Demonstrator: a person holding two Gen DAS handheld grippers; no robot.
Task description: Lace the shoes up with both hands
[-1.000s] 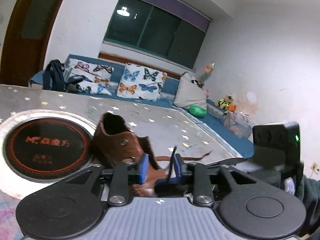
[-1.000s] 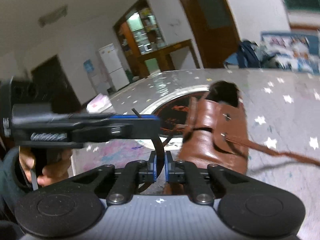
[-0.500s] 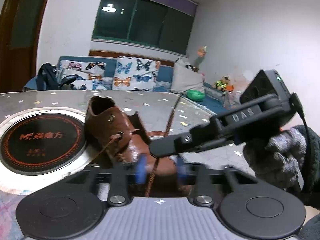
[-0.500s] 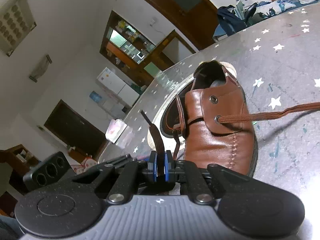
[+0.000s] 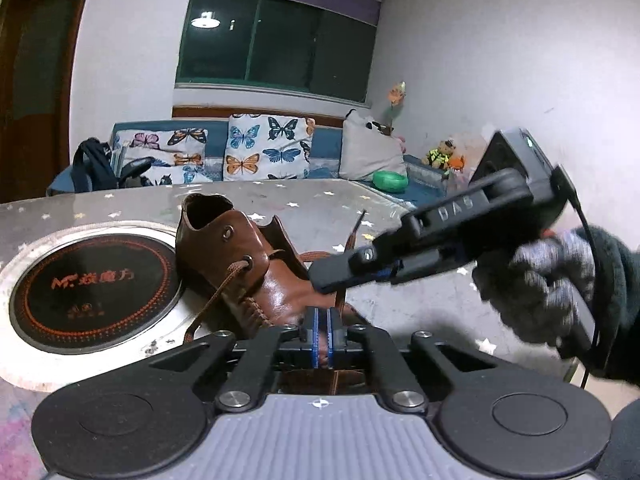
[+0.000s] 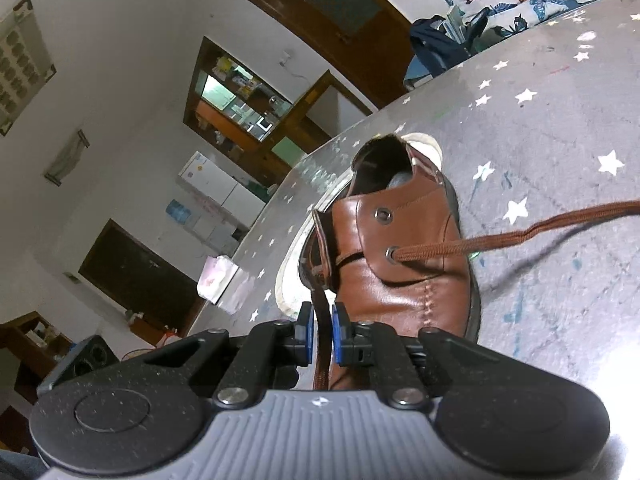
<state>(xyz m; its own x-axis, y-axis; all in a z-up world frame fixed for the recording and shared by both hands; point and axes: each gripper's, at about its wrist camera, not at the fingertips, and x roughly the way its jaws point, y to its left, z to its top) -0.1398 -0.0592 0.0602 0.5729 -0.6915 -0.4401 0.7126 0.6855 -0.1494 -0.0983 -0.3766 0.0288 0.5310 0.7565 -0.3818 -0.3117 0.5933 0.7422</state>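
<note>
Shoe (image 6: 404,272): glossy brown leather, round metal eyelets.
Lace (image 6: 520,234): woven brown cord.
My left gripper (image 5: 322,338): pressed together, probably pinching lace.
My right gripper (image 6: 320,334): slightly spread around lace.

Glossy brown leather shoe (image 5: 256,276) with matching brown lace (image 6: 520,236) and silver eyelets. Grey table (image 6: 560,128) scattered with white stars; at left, a black disc (image 5: 92,276) ringed in orange print. Far cushions (image 5: 264,148), white with multicoloured butterflies. Black grippers with blue pads (image 5: 316,336).

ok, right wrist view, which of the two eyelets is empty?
The upper eyelet, nearest the shoe opening; the lower eyelet has the brown lace through it.
</note>
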